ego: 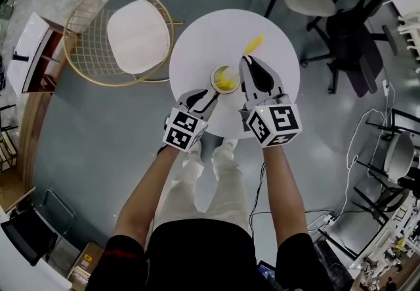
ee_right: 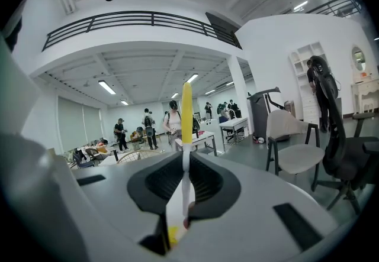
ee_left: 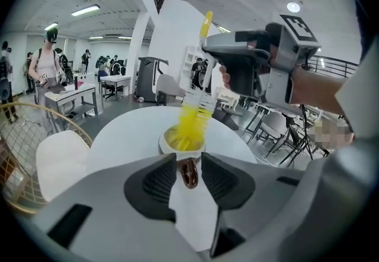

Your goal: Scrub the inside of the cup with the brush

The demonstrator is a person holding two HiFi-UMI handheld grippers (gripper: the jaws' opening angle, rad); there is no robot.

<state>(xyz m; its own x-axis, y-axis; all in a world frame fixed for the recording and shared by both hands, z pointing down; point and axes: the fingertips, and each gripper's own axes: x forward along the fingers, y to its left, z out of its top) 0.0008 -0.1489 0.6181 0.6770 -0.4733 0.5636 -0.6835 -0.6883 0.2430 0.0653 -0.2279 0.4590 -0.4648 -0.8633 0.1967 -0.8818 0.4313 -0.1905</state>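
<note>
Right gripper (ego: 250, 62): fingers pinch brush (ego: 254, 42), bristles inside cup (ego: 214, 77) at tabletop (ego: 197, 46) centre. Left gripper (ee_left: 189, 158): fingers spread around cup handle (ee_left: 189, 173).

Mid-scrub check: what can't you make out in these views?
Floor of the cup: head view and left gripper view, covered by the brush bristles.
Lower wall of the cup: left gripper view, behind the left gripper.
Cup and bristles: right gripper view, almost wholly blocked by the right gripper.
</note>
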